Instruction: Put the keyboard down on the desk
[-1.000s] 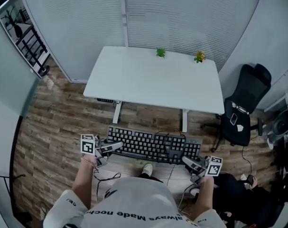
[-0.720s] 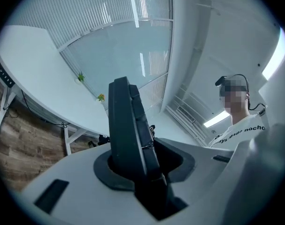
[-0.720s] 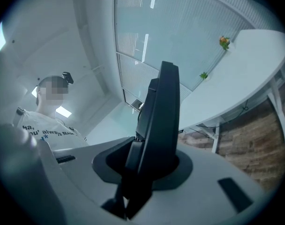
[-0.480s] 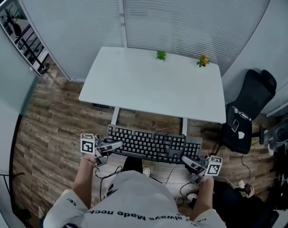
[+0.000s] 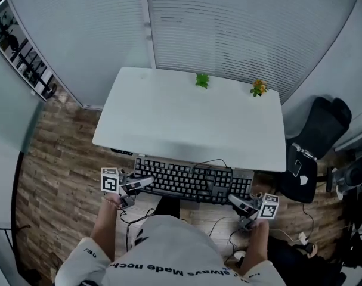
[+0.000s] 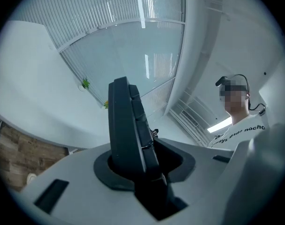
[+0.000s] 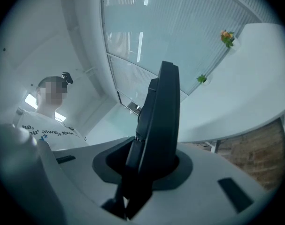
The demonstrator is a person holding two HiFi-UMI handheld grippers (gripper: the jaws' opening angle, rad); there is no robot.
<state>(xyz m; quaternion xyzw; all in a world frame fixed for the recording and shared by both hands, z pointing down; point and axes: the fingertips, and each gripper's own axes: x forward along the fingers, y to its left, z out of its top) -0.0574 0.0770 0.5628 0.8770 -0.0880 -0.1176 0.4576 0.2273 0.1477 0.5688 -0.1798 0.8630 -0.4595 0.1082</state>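
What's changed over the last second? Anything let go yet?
The black keyboard has been carried up to the white desk; in the head view the desk's near edge now meets the keyboard's far edge. Nothing was let go: the left gripper and right gripper stay shut on its two ends.

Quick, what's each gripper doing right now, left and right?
The left gripper is closed on the keyboard, at its left end.
The right gripper is closed on the keyboard's right end.
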